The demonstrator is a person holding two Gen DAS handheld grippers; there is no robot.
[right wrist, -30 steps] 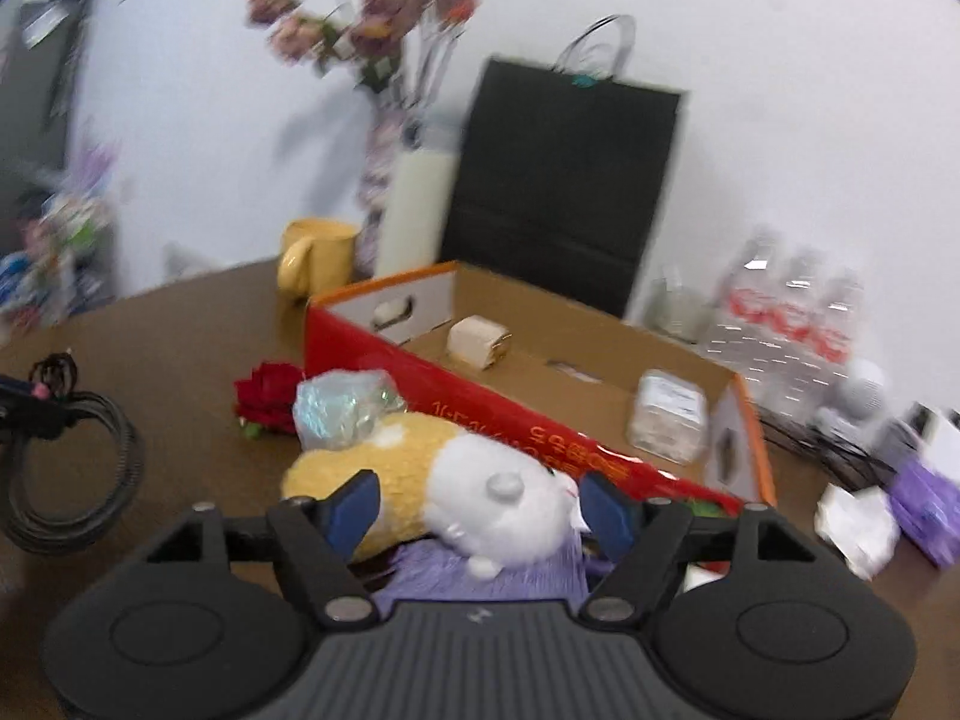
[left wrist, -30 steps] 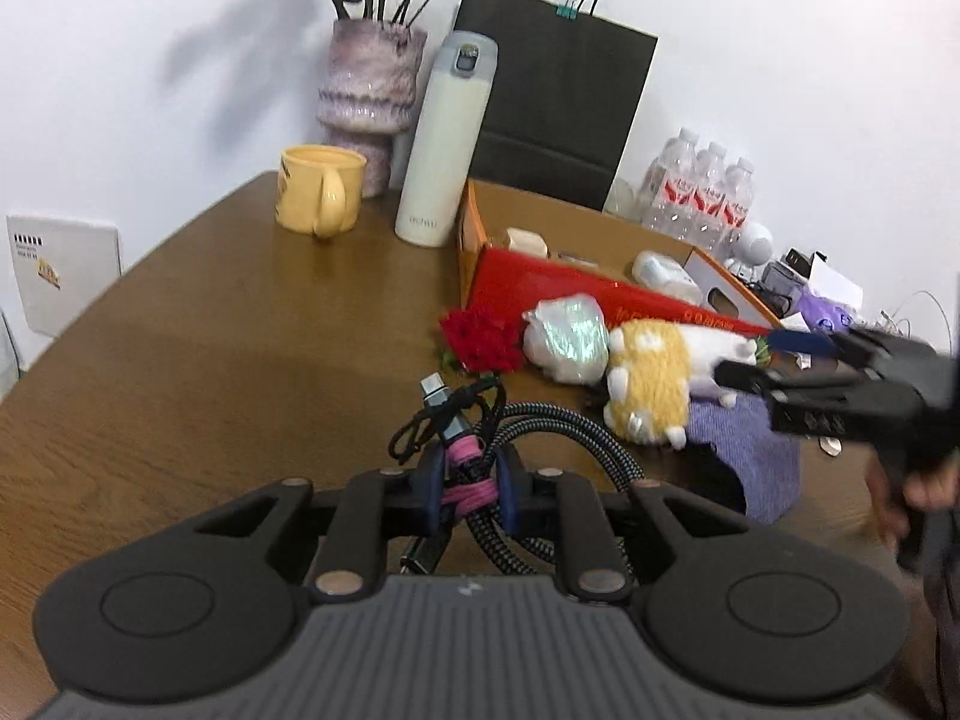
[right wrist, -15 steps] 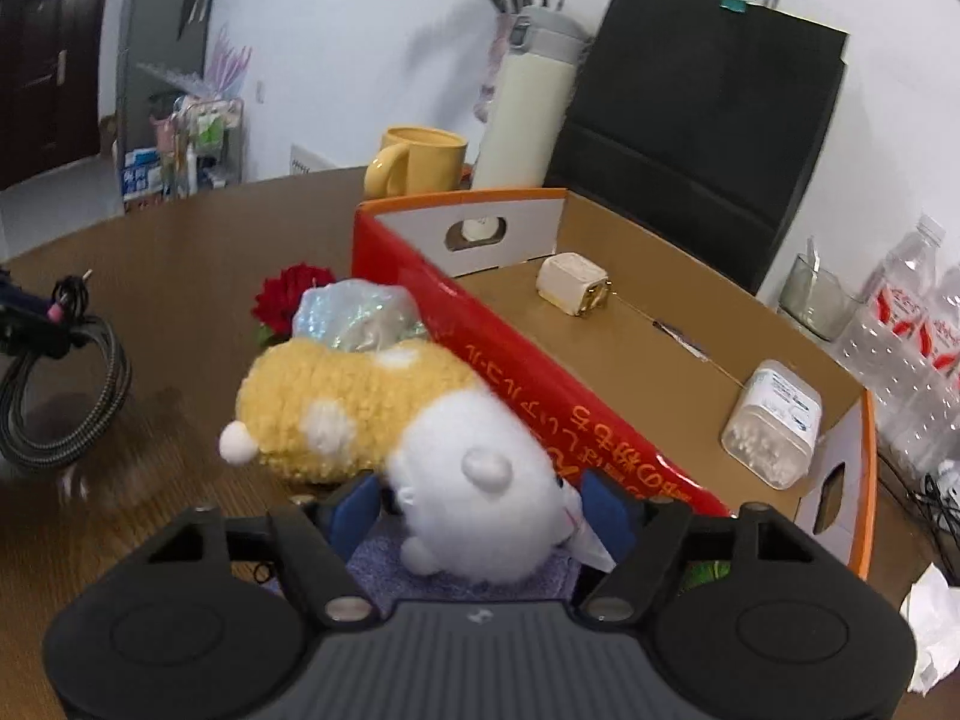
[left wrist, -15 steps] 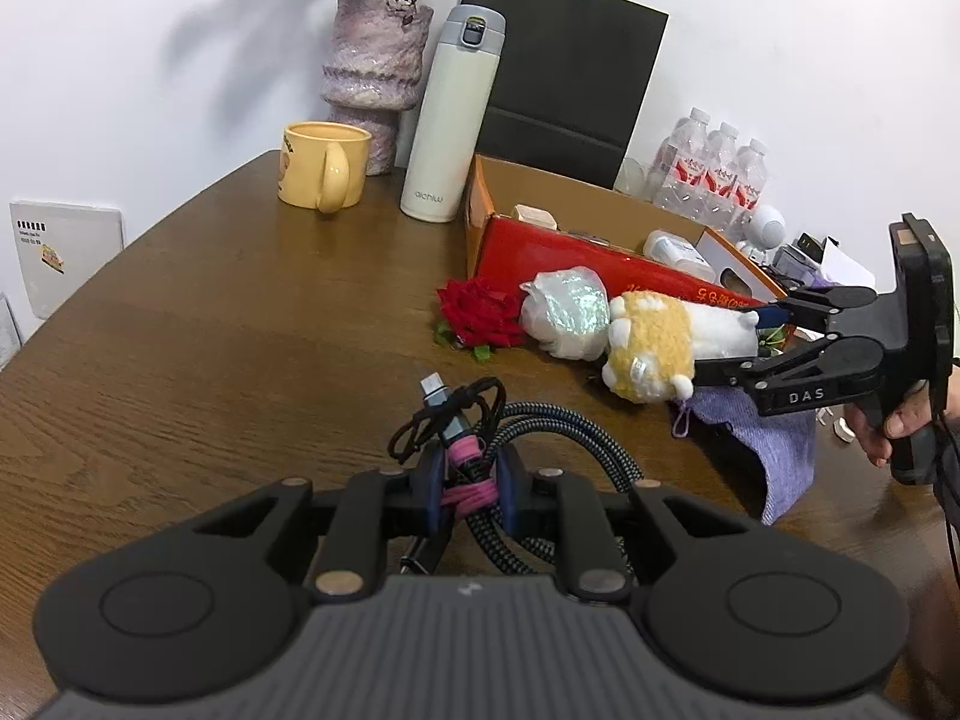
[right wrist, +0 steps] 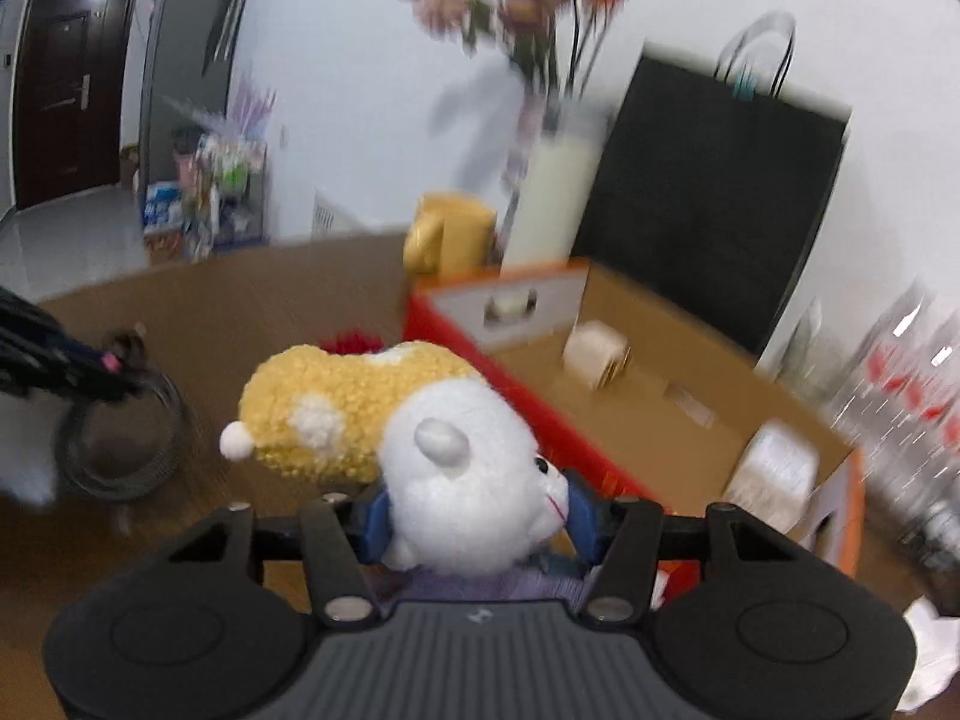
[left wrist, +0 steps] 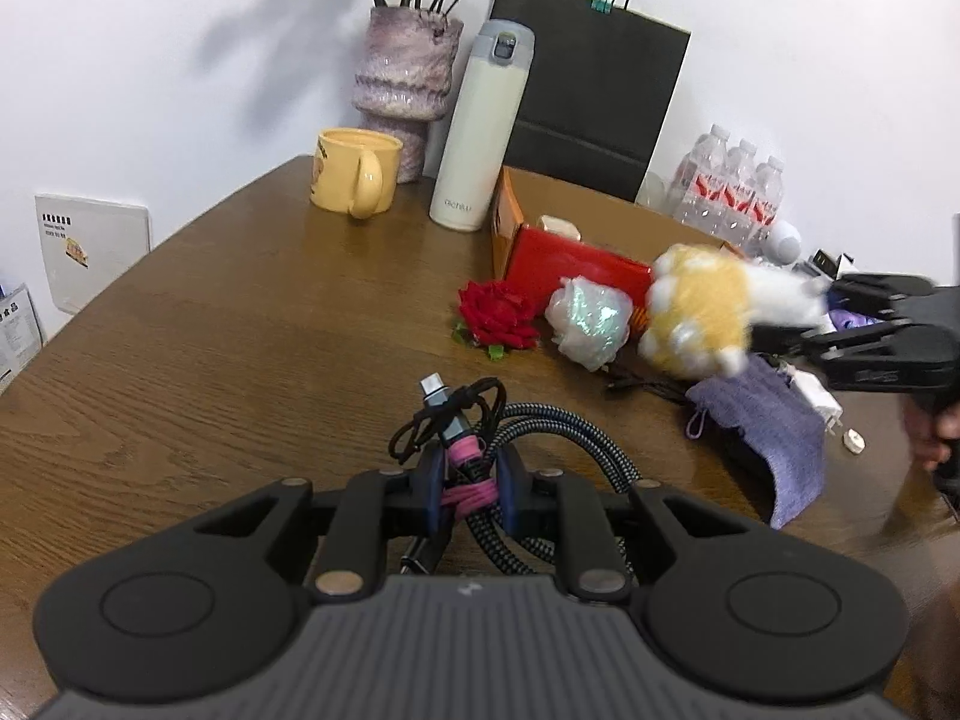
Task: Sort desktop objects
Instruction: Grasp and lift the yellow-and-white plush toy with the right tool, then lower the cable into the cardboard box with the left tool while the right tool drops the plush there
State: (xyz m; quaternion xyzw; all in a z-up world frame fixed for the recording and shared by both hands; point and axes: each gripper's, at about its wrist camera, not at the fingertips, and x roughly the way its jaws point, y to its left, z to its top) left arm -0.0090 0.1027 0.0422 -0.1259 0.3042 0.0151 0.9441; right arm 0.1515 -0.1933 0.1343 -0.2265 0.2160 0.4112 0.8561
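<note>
Your right gripper (right wrist: 477, 516) has lifted the plush toy (right wrist: 390, 426) off the purple cloth (left wrist: 774, 426) it lay on a second ago. Its fingers are closing, blue pads pressed on the toy's white head, the yellow body hanging out front above the worktop (left wrist: 240, 324). Your left gripper (left wrist: 471, 486) keeps its fingers pinched on the pink-tied cable bundle (left wrist: 480, 438), low over the wood. Beyond, the red rose (left wrist: 498, 315) and wrapped bundle (left wrist: 591, 321) lie beside the cardboard box (right wrist: 678, 414); farther back stand mug (left wrist: 354, 177), flask (left wrist: 480, 126) and vase (left wrist: 405, 78).

A flower vase (left wrist: 403, 81), black paper bag (left wrist: 594, 78) and water bottles (left wrist: 729, 192) line the wall.
</note>
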